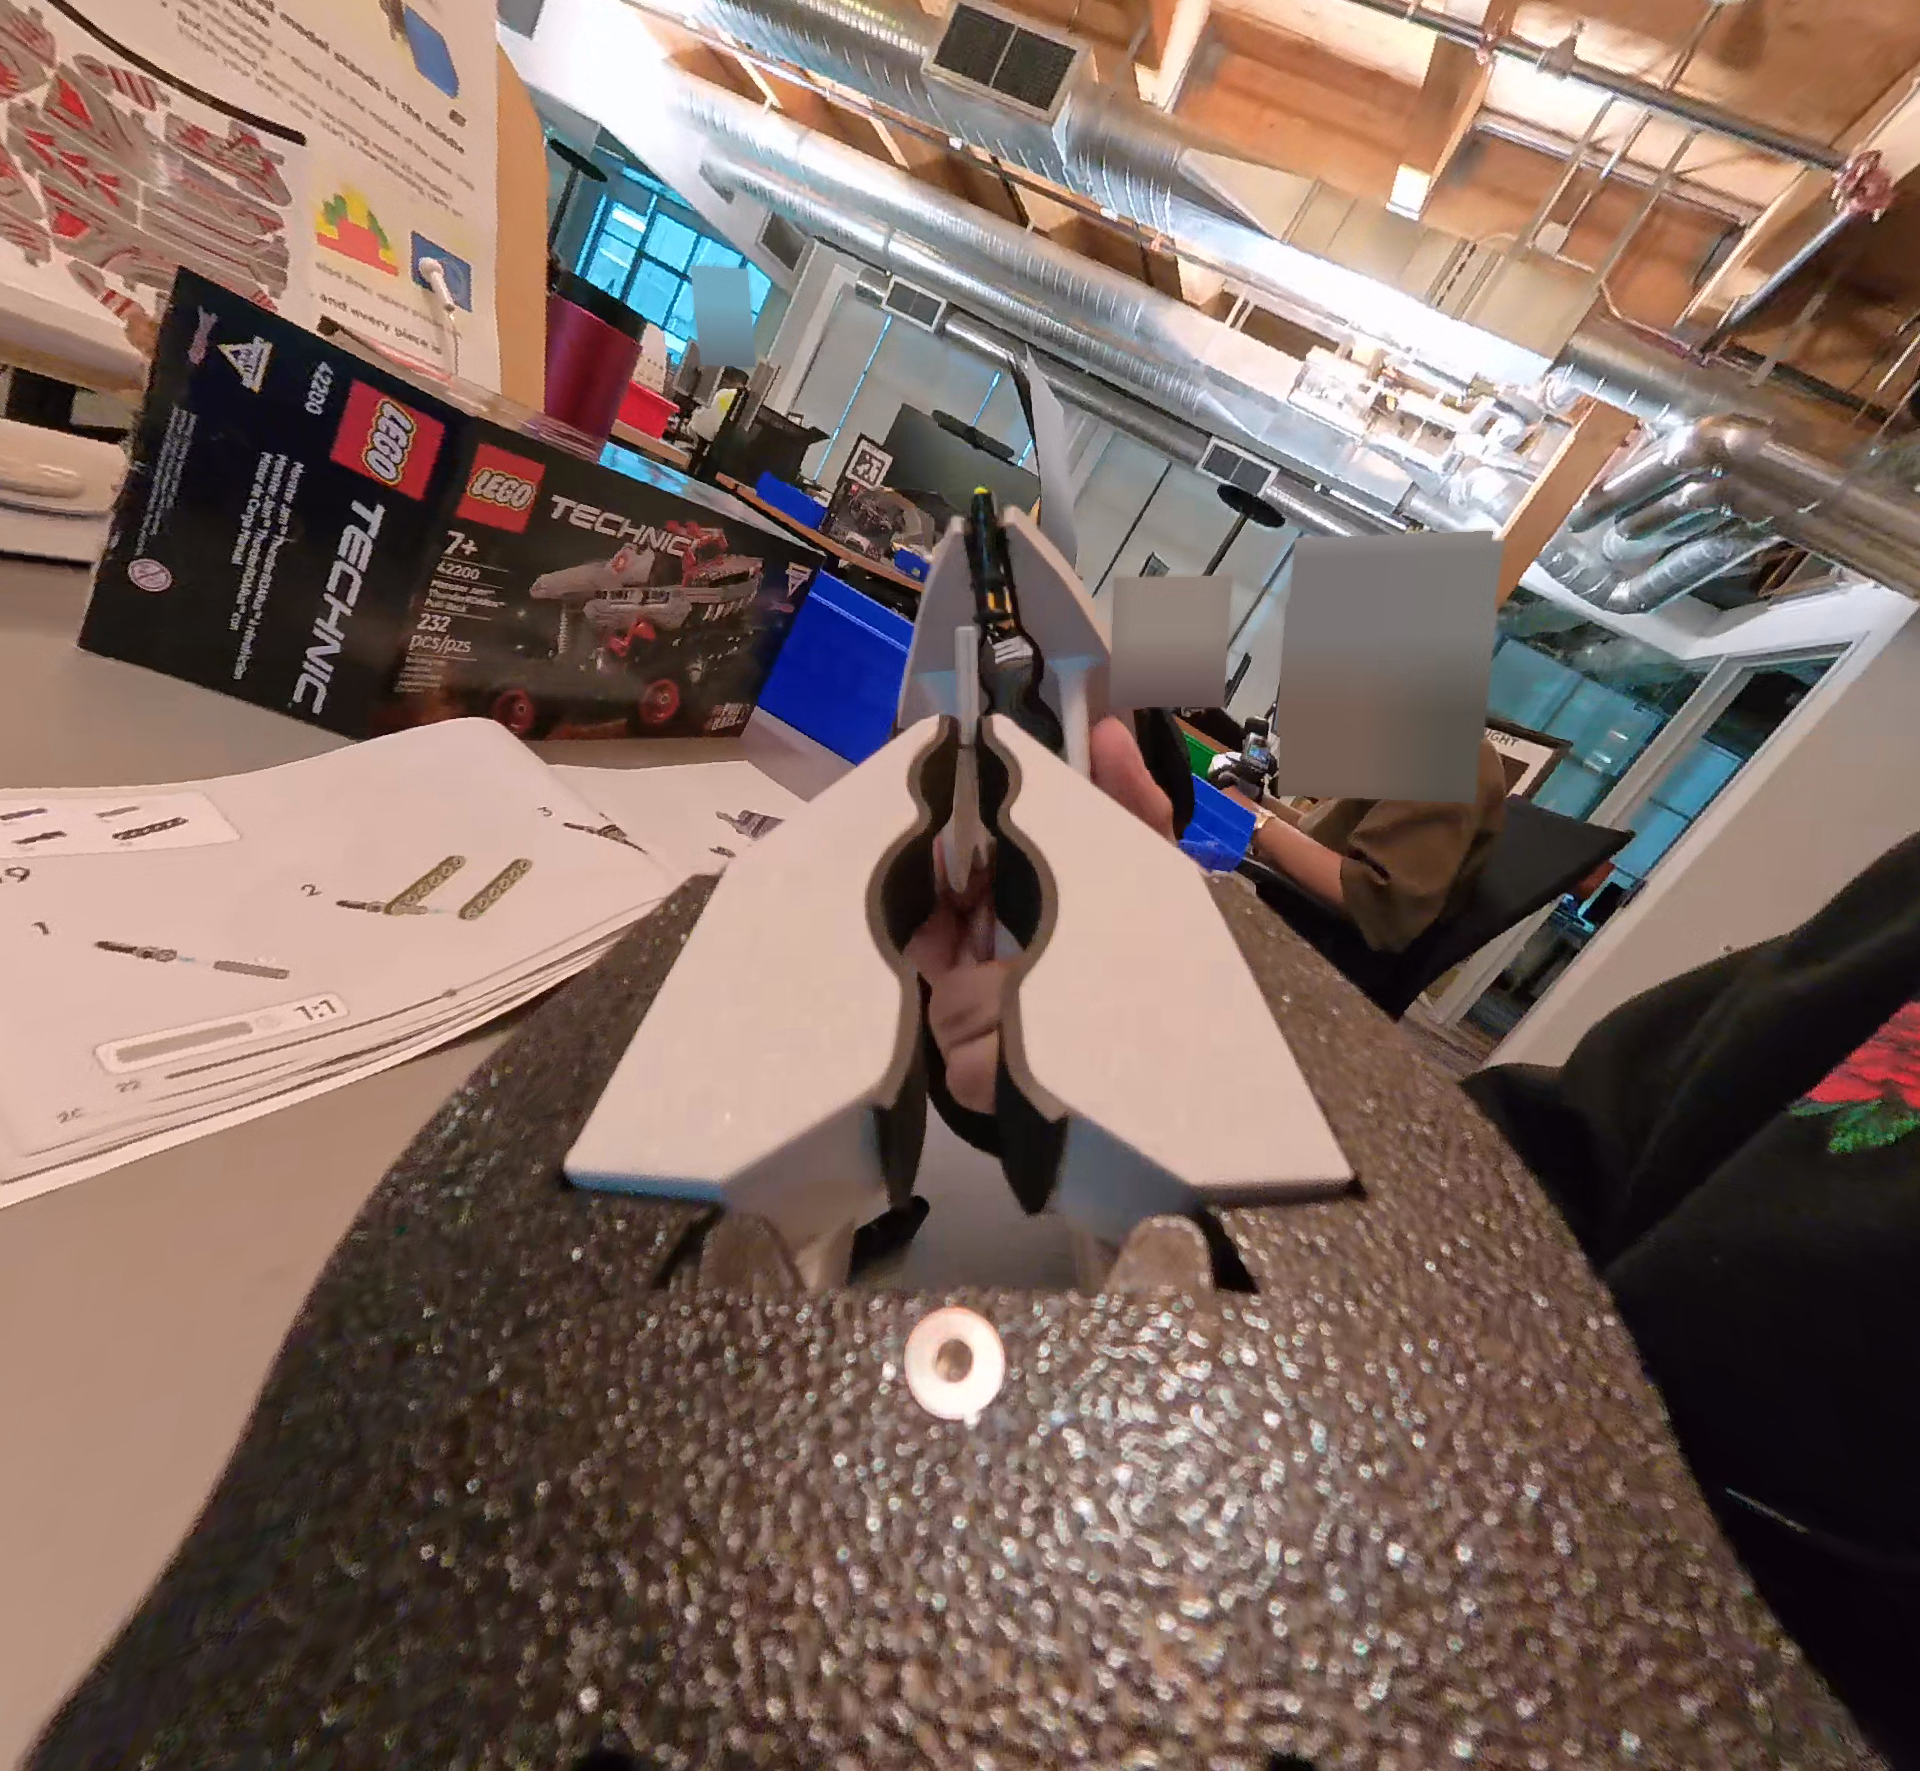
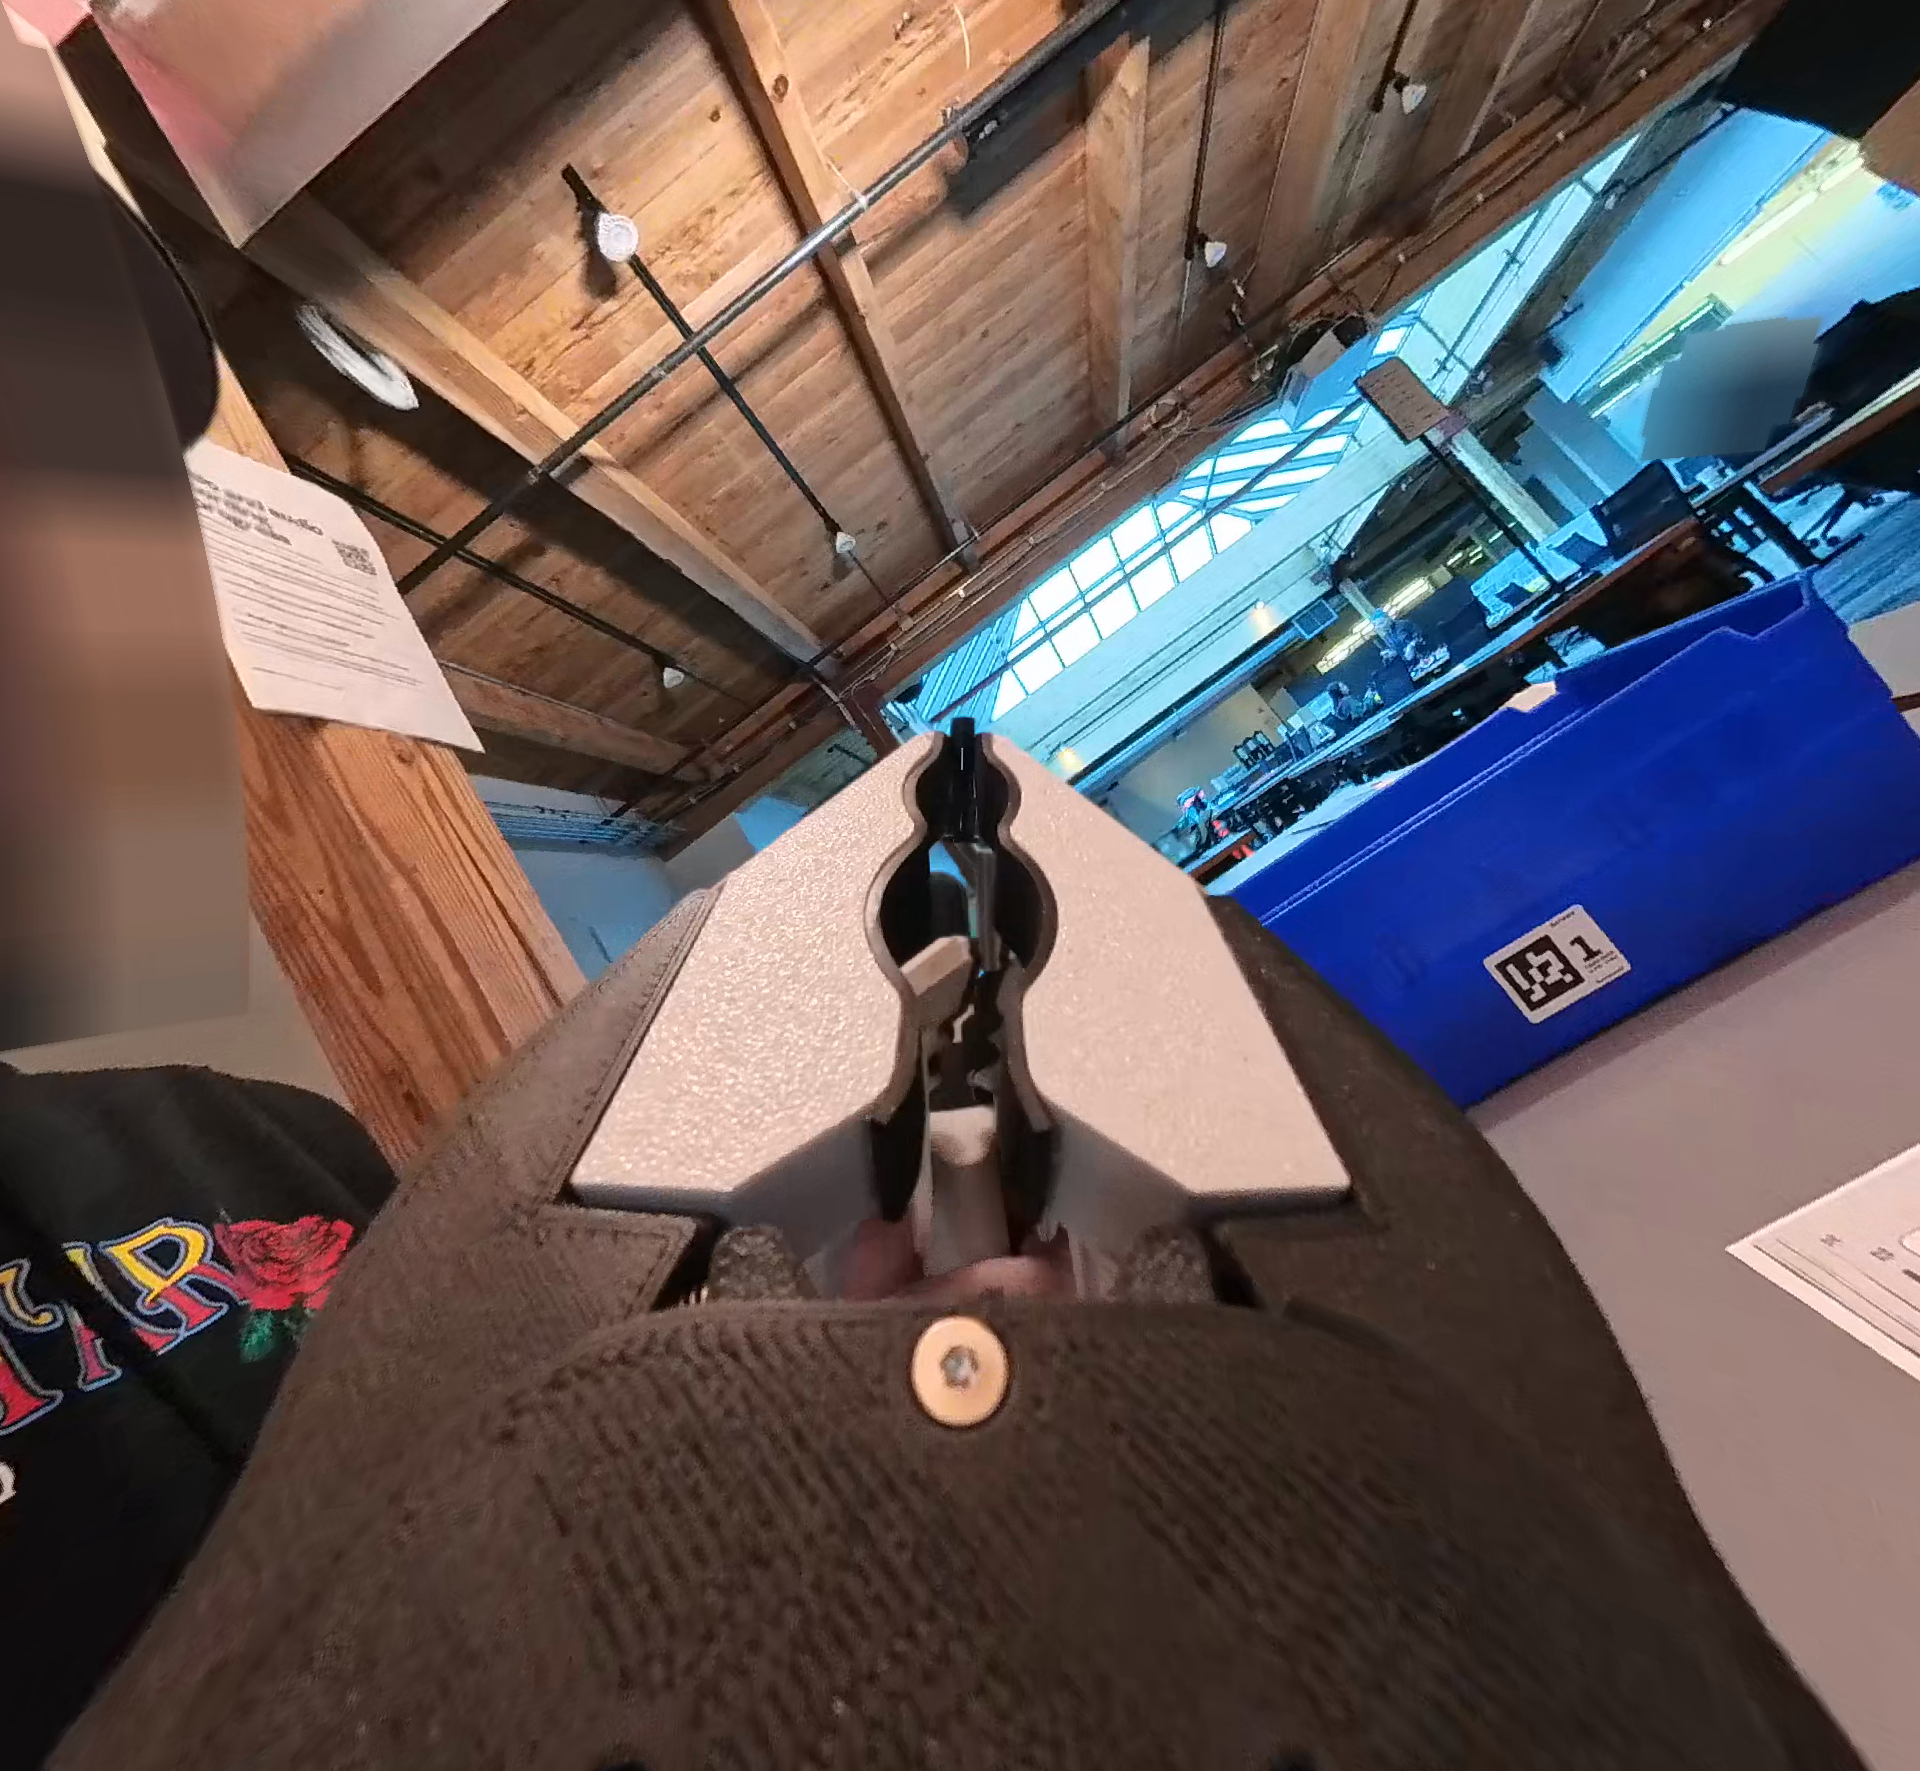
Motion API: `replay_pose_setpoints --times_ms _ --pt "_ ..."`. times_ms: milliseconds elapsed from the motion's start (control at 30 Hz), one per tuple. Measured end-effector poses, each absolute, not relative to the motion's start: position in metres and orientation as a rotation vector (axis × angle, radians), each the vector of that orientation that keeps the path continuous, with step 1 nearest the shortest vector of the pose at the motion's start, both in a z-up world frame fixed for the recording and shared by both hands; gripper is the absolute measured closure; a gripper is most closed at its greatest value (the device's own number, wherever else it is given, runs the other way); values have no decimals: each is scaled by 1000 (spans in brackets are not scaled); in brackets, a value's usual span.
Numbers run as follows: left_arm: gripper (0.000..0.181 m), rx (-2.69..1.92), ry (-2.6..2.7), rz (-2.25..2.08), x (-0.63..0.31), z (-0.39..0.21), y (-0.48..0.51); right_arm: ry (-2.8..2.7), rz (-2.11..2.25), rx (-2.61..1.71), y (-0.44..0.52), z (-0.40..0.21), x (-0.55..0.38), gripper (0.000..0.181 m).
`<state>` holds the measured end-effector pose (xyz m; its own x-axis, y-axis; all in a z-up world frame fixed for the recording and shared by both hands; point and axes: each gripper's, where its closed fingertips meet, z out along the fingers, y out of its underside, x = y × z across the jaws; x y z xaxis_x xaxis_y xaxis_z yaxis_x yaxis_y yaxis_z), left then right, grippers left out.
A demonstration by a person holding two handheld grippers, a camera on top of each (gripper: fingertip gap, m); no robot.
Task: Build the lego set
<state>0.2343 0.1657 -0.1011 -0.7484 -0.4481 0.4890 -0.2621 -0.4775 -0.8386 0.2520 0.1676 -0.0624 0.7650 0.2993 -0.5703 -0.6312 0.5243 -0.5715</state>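
Observation:
My left gripper (image 1: 966, 734) is raised off the table and shut on a thin light grey Lego rod (image 1: 968, 682) that sticks out past the fingertips. Just beyond it, my right gripper (image 1: 995, 568) faces it nose to nose, holding a black Lego piece with a yellow band (image 1: 985, 558). The grey rod stands close beside that black piece; I cannot tell whether they touch. In the right wrist view my right gripper (image 2: 964, 750) is shut on the black piece (image 2: 964, 791), with a grey part (image 2: 987, 911) showing lower between the fingers. Both grippers point upward.
The Lego box (image 1: 436, 578) stands on the grey table (image 1: 156, 713) behind the open instruction booklet (image 1: 312, 911). A blue bin (image 2: 1558, 838) sits on the table; it also shows in the left wrist view (image 1: 831, 672). A wooden post (image 2: 395, 890) stands to the left. The holder's black sleeve (image 1: 1714, 1254) is at right. Left tips to right tips: about 4 cm.

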Motion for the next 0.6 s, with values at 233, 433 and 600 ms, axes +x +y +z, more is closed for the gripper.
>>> replay_pose_setpoints --times_ms 233,433,600 --pt "179 -1043 1573 -2385 232 -102 161 430 535 -854 167 -64 253 180" --pt "179 -1075 1554 -2366 235 -103 162 437 536 -855 168 -68 253 179" --pt "180 -1109 1493 -2416 235 -101 163 443 515 -844 167 -67 255 180"
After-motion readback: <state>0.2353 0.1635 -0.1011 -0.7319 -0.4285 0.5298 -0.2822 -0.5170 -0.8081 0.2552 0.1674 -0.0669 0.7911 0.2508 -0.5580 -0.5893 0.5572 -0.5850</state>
